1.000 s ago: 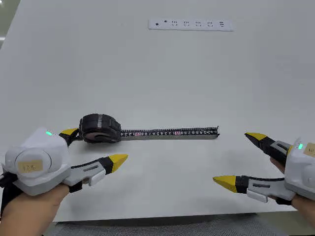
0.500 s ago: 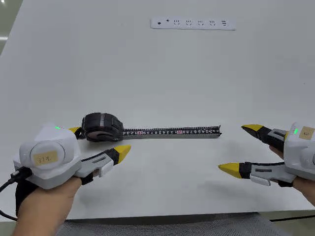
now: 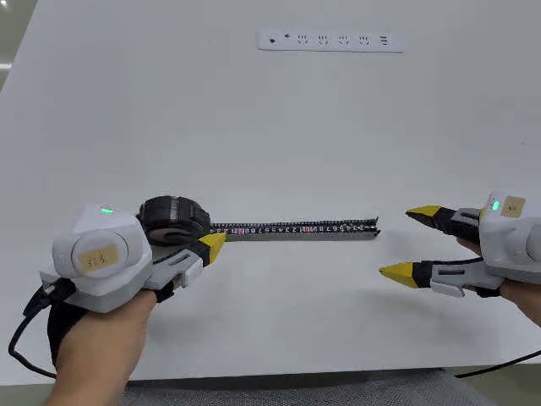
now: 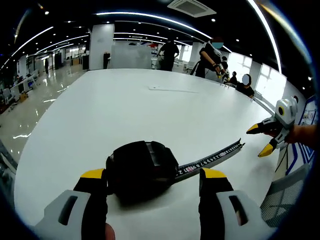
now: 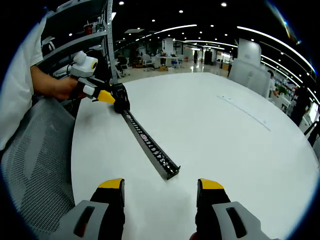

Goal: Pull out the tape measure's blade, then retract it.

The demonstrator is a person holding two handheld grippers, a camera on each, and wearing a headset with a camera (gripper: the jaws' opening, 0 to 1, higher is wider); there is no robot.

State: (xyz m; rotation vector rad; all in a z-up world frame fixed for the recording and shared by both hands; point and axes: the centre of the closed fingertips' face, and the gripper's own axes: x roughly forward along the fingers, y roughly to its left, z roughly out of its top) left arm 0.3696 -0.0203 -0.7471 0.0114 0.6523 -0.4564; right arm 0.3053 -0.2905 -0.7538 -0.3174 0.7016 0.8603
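The black tape measure case (image 3: 173,220) lies on the white table (image 3: 279,127), its blade (image 3: 296,228) drawn out to the right and flat on the surface. The blade's end hook (image 3: 374,226) points at my right gripper (image 3: 409,242), which is open a short way beyond it. My left gripper (image 3: 176,233) is open, with its yellow-tipped jaws on either side of the case. In the left gripper view the case (image 4: 142,167) sits between the jaws, with a gap on the blade side. In the right gripper view the hook (image 5: 170,172) lies just ahead of the open right gripper (image 5: 161,184).
A white power strip (image 3: 331,40) lies flat at the far side of the table. The table's near edge (image 3: 279,372) runs close under both hands, with a grey mesh chair (image 5: 35,150) beside it. Several people stand beyond the far end of the table (image 4: 150,100).
My left gripper has come forward until its jaws straddle the case. My right gripper has risen slightly towards the blade's end. The tape measure has stayed where it was.
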